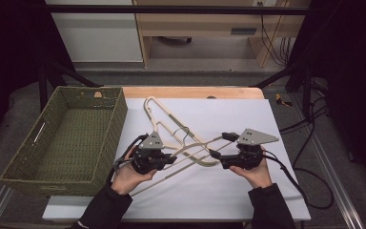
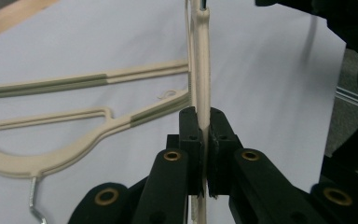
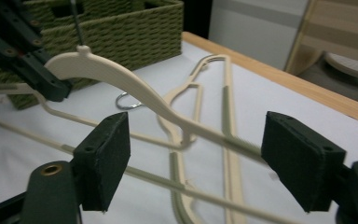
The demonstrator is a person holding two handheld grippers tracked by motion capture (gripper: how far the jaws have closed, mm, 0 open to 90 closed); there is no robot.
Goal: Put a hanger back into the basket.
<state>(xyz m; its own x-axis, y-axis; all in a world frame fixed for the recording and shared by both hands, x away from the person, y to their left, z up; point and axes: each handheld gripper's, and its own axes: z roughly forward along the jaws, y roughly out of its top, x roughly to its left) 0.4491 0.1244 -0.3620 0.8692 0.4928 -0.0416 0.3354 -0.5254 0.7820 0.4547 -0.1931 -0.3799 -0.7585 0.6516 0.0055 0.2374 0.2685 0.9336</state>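
Cream plastic hanger (image 1: pixel 190 155), thin flat bars with greyish-green non-slip strips along the shoulders and a metal hook at the neck, held raised just over the white sheet (image 1: pixel 248 191) at about centre of the worktop (image 1: pixel 195 92). A second hanger (image 1: pixel 164 119) of the same cream make lies flat on the sheet toward 12 o'clock of the first, its wire hook (image 1: pixel 185 135) near the middle. Left gripper (image 1: pixel 171 159), at 9 o'clock of the held hanger, is pressed tight on one of its bars; in the left gripper view the cream bar (image 2: pixel 204 93) runs straight up out of the pinched pads. Right gripper (image 1: pixel 219 147), at 3 o'clock, stands spread, with the hanger's bars (image 3: pixel 200 128) passing between its pads and touching neither. No readable writing or brand anywhere. Green woven basket (image 1: pixel 116 124) sits at 9 o'clock, beside the sheet, nothing in it.
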